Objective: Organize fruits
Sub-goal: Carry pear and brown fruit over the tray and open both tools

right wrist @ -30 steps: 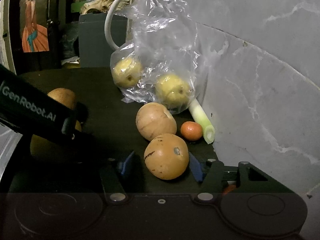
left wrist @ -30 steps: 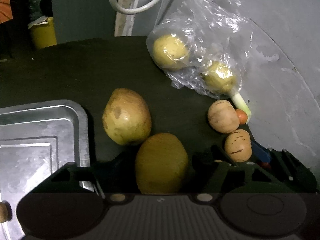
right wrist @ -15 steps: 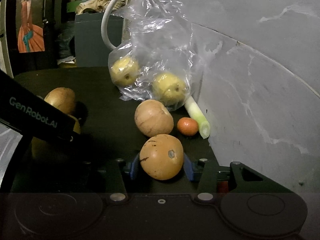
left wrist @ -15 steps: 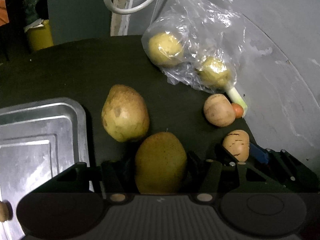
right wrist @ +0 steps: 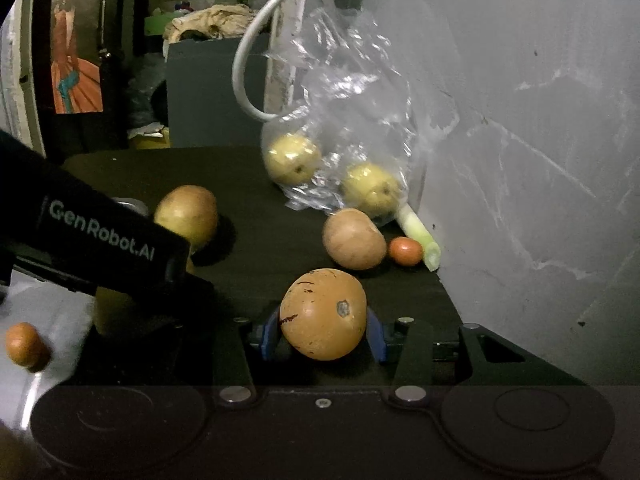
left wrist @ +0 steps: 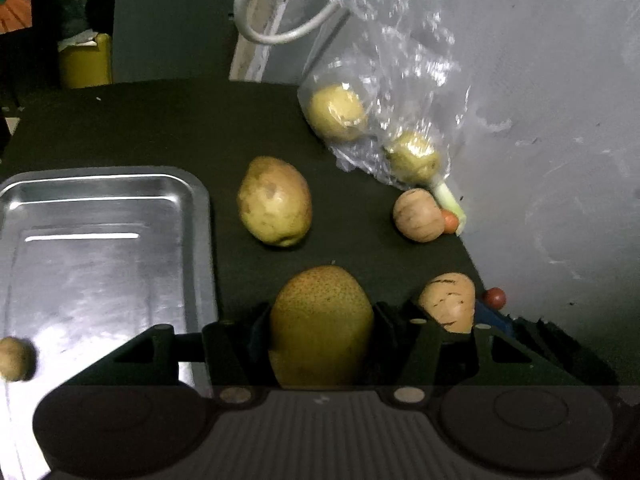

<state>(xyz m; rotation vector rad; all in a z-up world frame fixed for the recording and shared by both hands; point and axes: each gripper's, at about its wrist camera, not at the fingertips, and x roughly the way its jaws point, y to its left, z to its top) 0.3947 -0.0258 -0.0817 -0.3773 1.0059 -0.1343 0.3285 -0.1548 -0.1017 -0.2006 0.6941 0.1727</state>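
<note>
My left gripper [left wrist: 320, 314] is shut on a speckled yellow-brown pear [left wrist: 320, 344], held just right of the metal tray [left wrist: 104, 184]. Blue pads of my right gripper [right wrist: 323, 320] are shut on a round orange-brown fruit [right wrist: 323, 314], which also shows in the left wrist view as the orange-brown fruit [left wrist: 448, 300]. On the dark table lie a yellow pear [left wrist: 274, 202], a tan round fruit [left wrist: 418, 216] and a small orange fruit [right wrist: 406, 251]. A small brown fruit [left wrist: 14, 358] sits on the tray.
A clear plastic bag [right wrist: 340, 120] with two yellow fruits leans against the grey wall [right wrist: 520, 160], with a pale green leek stalk [right wrist: 420, 232] beside it. A white cable [right wrist: 248, 72] loops behind the bag. The left gripper's body [right wrist: 100, 240] fills the right view's left side.
Both grippers have closed on their fruits and risen. The left view has pulled back and leftward, so more of the tray shows.
</note>
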